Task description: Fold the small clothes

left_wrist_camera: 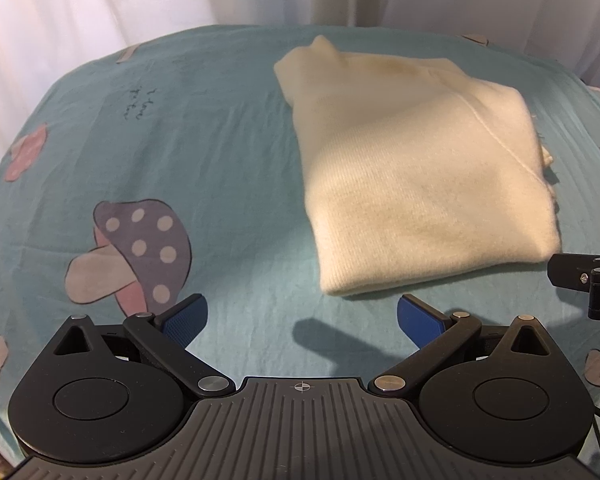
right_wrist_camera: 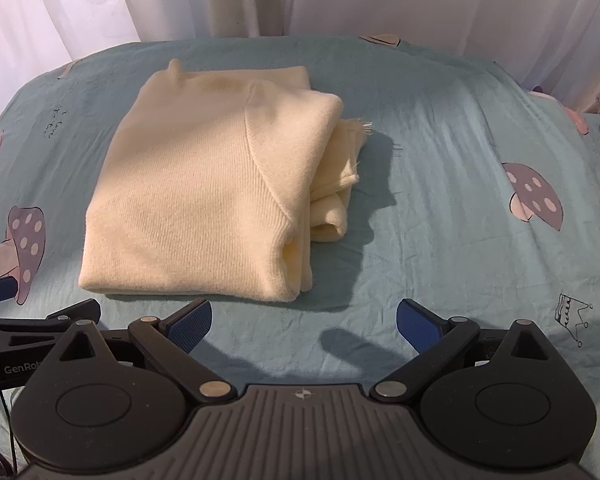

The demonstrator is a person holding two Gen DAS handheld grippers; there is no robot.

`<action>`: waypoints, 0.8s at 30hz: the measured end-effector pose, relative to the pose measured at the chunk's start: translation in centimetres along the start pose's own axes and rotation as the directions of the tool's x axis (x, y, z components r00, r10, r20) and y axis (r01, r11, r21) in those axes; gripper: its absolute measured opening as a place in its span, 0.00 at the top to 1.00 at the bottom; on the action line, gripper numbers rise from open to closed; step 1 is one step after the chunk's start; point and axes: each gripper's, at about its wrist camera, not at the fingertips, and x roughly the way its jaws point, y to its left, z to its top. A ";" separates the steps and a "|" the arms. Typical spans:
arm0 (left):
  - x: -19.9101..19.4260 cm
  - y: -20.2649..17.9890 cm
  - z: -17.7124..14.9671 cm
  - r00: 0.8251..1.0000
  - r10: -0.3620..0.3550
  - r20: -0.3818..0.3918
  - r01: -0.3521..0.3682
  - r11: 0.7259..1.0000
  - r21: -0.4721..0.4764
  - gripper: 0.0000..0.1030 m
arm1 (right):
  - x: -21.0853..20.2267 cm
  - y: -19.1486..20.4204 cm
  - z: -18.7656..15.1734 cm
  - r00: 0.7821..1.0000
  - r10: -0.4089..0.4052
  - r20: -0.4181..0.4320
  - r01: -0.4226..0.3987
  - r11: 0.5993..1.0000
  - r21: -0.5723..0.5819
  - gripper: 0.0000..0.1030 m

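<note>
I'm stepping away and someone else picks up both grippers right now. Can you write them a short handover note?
Left gripper: open, empty, above the sheet just short of the garment's near edge.
Right gripper: open, empty, also just short of that edge.
Cream knit garment: lies folded into a compact bundle on the teal mushroom-print sheet, nothing touching it.
Done: the main folds look complete.
Left: on the garment's right side, loose layers and a frayed edge stick out; probably tuck or square these up. I see no other clothes to be folded in either view.
</note>
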 end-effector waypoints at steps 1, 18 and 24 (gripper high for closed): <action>0.0 0.0 0.0 1.000 0.000 0.000 0.000 1.000 0.002 0.00 | 0.0 0.0 0.0 1.000 0.001 -0.001 -0.001 1.000 0.002 0.04; -0.2 0.1 -0.1 1.000 0.001 0.002 -0.001 1.000 0.001 0.00 | -0.4 0.0 0.1 1.000 -0.005 0.012 0.005 1.000 0.000 0.04; -0.2 0.2 -0.1 1.000 0.000 0.002 0.000 1.000 -0.002 0.00 | -0.5 0.1 0.0 1.000 -0.007 0.015 0.007 1.000 -0.007 0.04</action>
